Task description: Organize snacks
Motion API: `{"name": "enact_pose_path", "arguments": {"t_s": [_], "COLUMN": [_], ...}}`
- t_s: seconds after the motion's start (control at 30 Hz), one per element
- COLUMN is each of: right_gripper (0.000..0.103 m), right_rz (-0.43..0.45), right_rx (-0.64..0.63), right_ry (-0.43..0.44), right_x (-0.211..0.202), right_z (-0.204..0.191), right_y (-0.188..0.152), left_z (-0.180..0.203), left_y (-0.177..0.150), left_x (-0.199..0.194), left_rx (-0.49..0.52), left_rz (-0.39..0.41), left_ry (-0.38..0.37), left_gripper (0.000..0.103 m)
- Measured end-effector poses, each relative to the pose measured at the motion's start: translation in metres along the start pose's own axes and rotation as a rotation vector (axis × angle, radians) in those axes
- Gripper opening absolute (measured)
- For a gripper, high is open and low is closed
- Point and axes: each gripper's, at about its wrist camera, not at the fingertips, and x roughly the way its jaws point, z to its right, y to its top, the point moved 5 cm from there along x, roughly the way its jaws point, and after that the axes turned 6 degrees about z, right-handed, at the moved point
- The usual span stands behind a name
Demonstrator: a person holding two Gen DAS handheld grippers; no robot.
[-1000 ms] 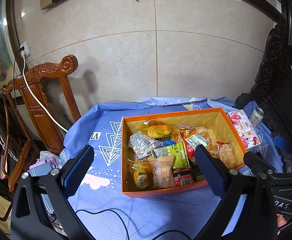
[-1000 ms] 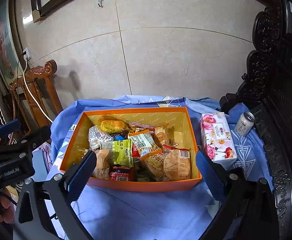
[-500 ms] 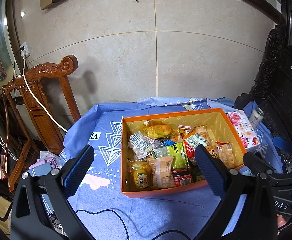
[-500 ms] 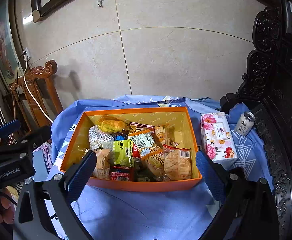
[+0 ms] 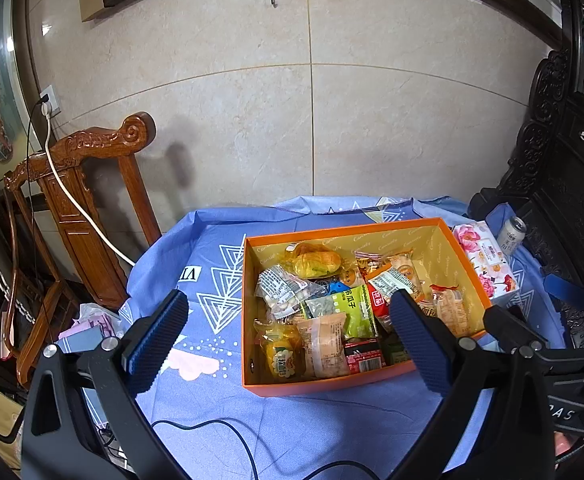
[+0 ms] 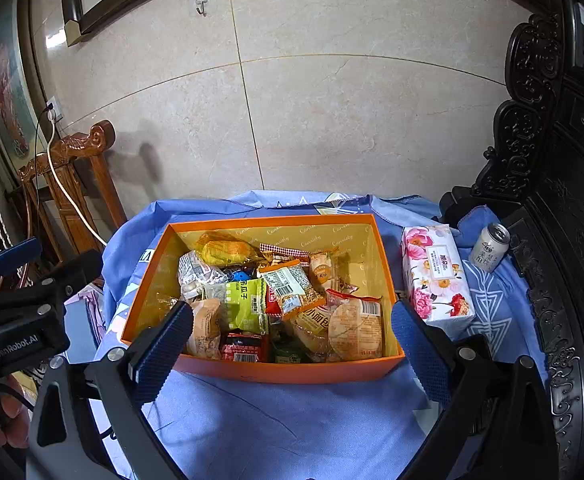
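An open rectangular orange cardboard box point(image 6: 260, 372) sits on a blue tablecloth with white triangle prints point(image 6: 276, 420), and the snacks lie heaped inside it. In the right wrist view, a yellow crinkled snack bag point(image 6: 224, 250) lies at 11 o'clock within the box, a bright green seed packet point(image 6: 244, 304) near the middle, an orange packet with a white barcode label point(image 6: 292, 288) just at its 3 o'clock side, and a clear-wrapped round bread bun point(image 6: 356, 332) at 5 o'clock against the near wall. A small red and black packet point(image 6: 242, 352) rests at 7 o'clock by the near wall.

The right gripper point(image 6: 292, 352) hovers above the near edge of the box, its blue-padded fingers point(image 6: 160, 348) spread wide and released, grasping nothing. The left gripper point(image 5: 288, 344) hangs likewise over the cloth and the box's left part, fingers point(image 5: 156, 340) wide apart and empty; a thin black cable point(image 5: 228, 432) runs on the cloth below it.

Outside the box, at its 3 o'clock side, stands a white tissue pack with pink flower print point(image 6: 436, 276), and beyond that, further toward 2 o'clock, a small silver drink can point(image 6: 490, 246) upright on the cloth. A carved brown wooden chair point(image 5: 88, 208) stands at 9 o'clock of the table with a white cord point(image 5: 72, 200) draped over it. Dark carved furniture point(image 6: 552, 200) fills the 3 o'clock side, and beige wall tiles point(image 6: 332, 100) rise behind
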Motion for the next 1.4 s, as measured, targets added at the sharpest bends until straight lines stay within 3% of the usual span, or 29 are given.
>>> {"name": "enact_pose_path", "arguments": {"t_s": [1.4], "right_gripper": [0.1], "right_rz": [0.001], "right_rx": [0.007], "right_ry": [0.004], "right_x": [-0.0004], "right_z": [-0.0019], "right_y": [0.0004], "left_z": [0.0023], "left_y": [0.0044], "left_x": [-0.0016], "left_rx": [0.001], "left_rz": [0.006], "left_ry": [-0.002], "left_gripper": [0.099]}}
